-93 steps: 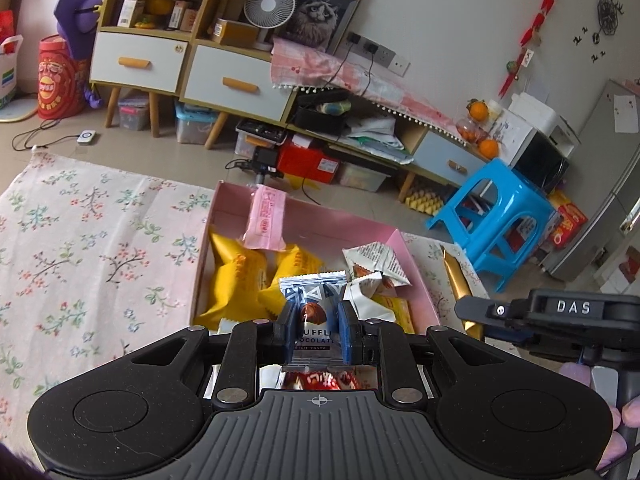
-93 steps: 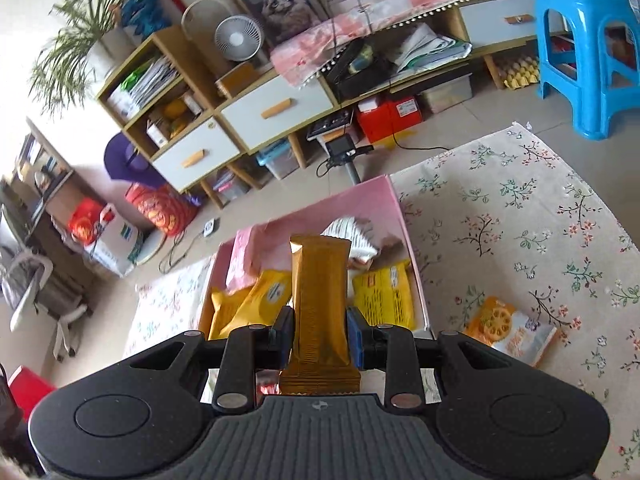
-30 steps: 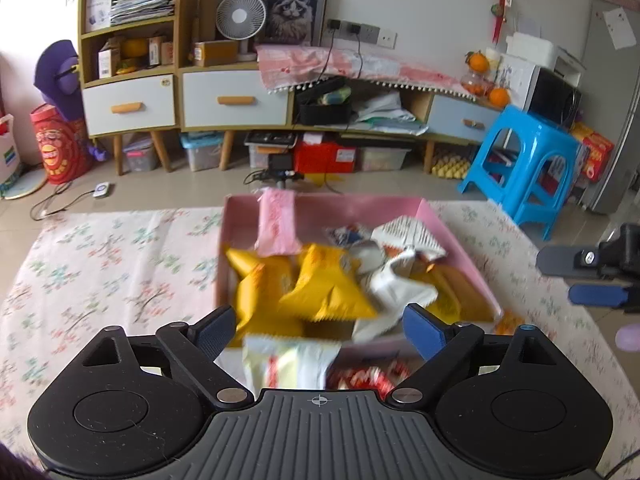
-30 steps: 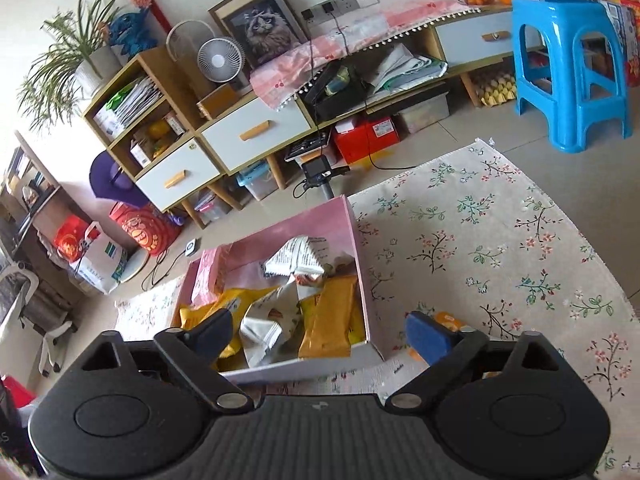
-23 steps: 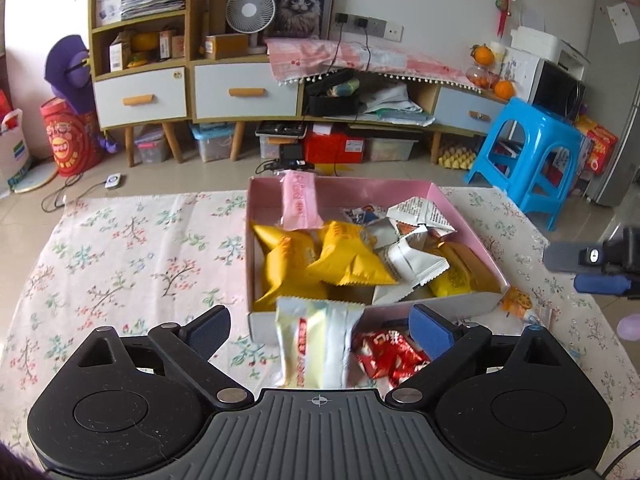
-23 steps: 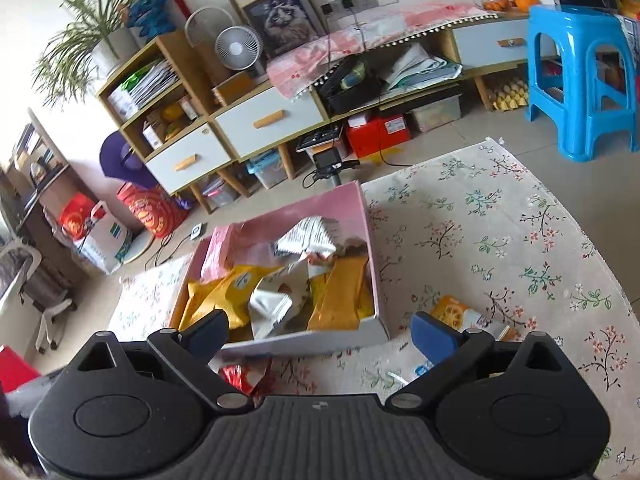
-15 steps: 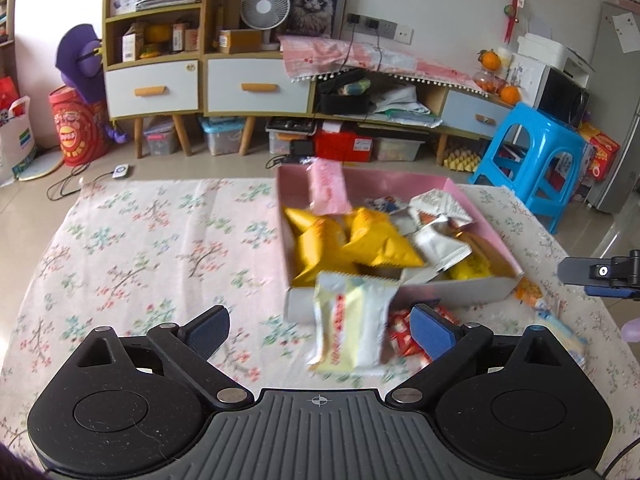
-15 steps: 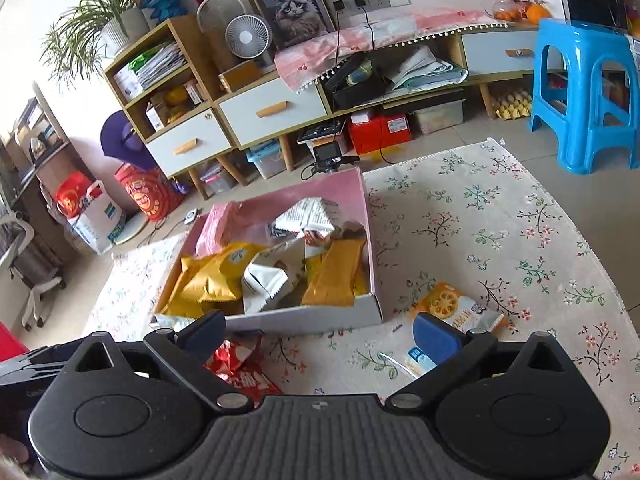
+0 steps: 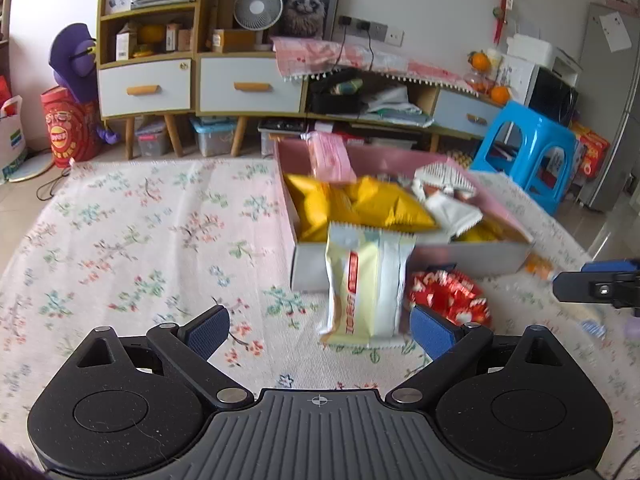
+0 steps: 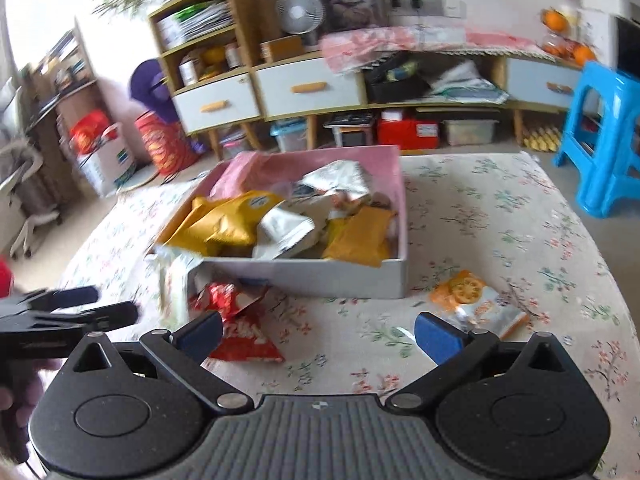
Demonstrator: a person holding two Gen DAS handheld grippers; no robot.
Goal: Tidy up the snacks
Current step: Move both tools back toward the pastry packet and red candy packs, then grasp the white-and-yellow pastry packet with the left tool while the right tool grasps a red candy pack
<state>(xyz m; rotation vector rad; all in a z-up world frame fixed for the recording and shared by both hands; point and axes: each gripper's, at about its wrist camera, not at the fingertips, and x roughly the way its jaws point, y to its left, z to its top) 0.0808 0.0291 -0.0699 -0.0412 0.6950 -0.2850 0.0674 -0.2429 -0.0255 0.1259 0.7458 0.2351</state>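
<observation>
A pink box (image 9: 460, 258) with a grey front wall (image 10: 304, 276) sits on the floral cloth, filled with yellow, white and gold snack packets. A cream packet (image 9: 366, 284) leans upright on that wall, with a red packet (image 9: 450, 294) lying beside it. My left gripper (image 9: 320, 330) is open and empty, low over the cloth just short of the cream packet. In the right wrist view my right gripper (image 10: 318, 336) is also open and empty, between the red packet (image 10: 236, 320) and an orange packet (image 10: 476, 300). The cream packet (image 10: 174, 280) is blurred there.
The left gripper (image 10: 60, 312) shows at the left edge of the right wrist view, and the right gripper (image 9: 596, 286) at the right edge of the left wrist view. A blue stool (image 9: 532, 152) and low cabinets (image 9: 248, 88) stand beyond the table's far edge.
Both grippers let go of their snacks, a chocolate packet and a gold bar, and opened wide. They then drew back from the box and sank toward the cloth. The right wrist rolled.
</observation>
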